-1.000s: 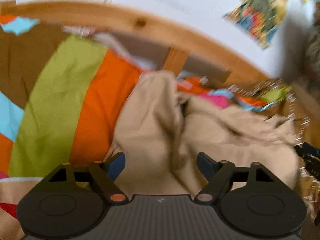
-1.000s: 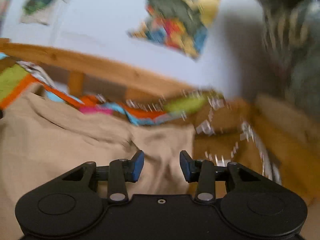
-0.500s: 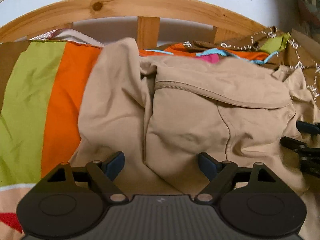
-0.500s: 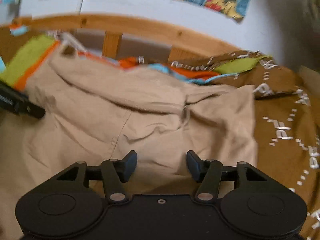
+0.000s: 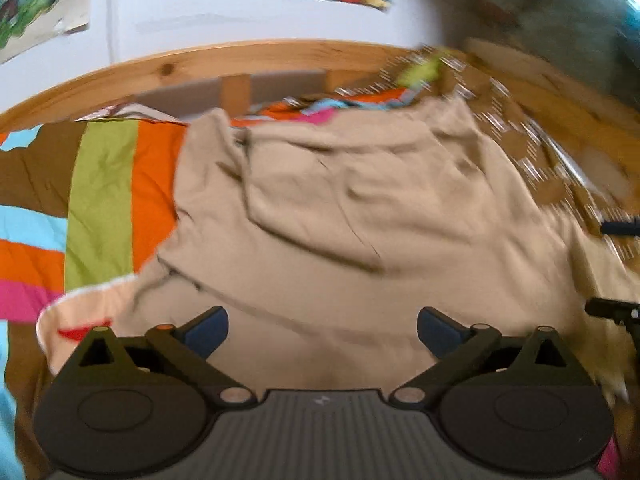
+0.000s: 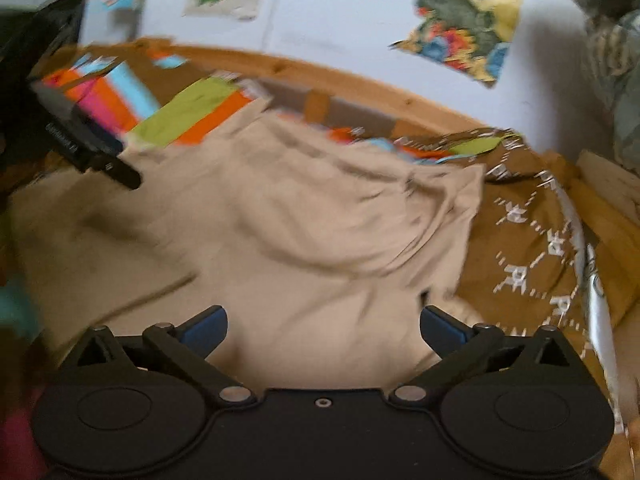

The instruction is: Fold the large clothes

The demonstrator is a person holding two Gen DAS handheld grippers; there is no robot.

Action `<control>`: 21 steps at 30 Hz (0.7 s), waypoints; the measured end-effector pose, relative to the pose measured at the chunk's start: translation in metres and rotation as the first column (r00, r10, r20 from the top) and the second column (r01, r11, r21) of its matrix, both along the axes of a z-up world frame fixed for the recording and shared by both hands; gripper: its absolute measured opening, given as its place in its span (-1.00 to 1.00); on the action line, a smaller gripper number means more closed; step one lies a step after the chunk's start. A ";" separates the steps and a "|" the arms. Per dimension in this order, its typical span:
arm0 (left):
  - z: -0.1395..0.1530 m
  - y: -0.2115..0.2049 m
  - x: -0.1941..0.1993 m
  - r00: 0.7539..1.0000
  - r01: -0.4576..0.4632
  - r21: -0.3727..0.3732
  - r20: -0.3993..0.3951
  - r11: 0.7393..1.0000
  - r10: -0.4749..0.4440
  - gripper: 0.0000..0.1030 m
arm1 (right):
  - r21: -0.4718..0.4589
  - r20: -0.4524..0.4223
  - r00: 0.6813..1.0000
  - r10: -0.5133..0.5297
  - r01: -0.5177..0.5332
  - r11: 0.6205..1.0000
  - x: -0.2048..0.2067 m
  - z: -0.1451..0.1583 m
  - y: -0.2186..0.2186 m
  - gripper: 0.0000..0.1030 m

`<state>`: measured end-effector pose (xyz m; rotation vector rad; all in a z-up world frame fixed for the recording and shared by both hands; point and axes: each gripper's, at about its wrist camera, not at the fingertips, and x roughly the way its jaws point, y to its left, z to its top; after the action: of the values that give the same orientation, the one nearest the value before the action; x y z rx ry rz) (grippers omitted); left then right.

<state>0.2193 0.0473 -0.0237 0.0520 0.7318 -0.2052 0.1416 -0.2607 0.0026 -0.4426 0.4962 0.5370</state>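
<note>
- Hovering above the beige garment (image 5: 360,216), the left tool (image 5: 322,326) has its jaws spread wide with nothing between them; the right tool (image 6: 323,325) is likewise spread and empty.
- The garment lies crumpled on the bed, over a striped bedspread (image 5: 100,184), with its far edge close to the wooden headboard (image 5: 240,56). A brown patterned cover (image 6: 520,248) runs along its right side.
- Risk: a grab from here could catch only the top layer. Several overlapping folds cross the middle, so one pinch may lift a flap and leave the rest bunched.
- Risk: the bedspread sits directly under the cloth. A deep bite near the garment's left edge could take both fabrics and drag the bedding along.
- Risk: both views are blurred, so hems and corners are hard to place. Uneven grips by the two tools would likely give a skewed fold.
- Risk: the right edge droops onto the brown cover, and pulling there might snag or rumple it.
</note>
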 end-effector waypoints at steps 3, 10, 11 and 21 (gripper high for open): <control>-0.010 -0.013 -0.029 0.997 0.071 0.023 -0.032 0.997 -0.071 0.98 | -0.058 -0.059 0.997 0.040 -0.043 0.997 -0.033 -0.011 0.006 0.98; -0.041 -0.027 -0.059 0.981 0.159 0.057 -0.126 0.986 -0.151 0.98 | -0.243 -0.081 0.985 0.155 -0.171 0.955 -0.067 -0.057 0.052 0.98; -0.043 -0.028 -0.060 0.979 0.162 0.058 -0.131 0.985 -0.153 0.98 | -0.256 -0.079 0.984 0.158 -0.173 0.951 -0.067 -0.061 0.057 0.98; -0.045 -0.025 -0.075 0.967 0.221 -0.002 -0.133 0.975 -0.219 0.98 | -0.140 0.021 0.998 0.060 -0.057 0.989 -0.052 -0.058 0.060 0.90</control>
<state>0.1438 0.0218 -0.0686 0.1331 0.8597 -0.4197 0.0899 -0.2004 -0.0558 -0.5980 0.4991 0.5545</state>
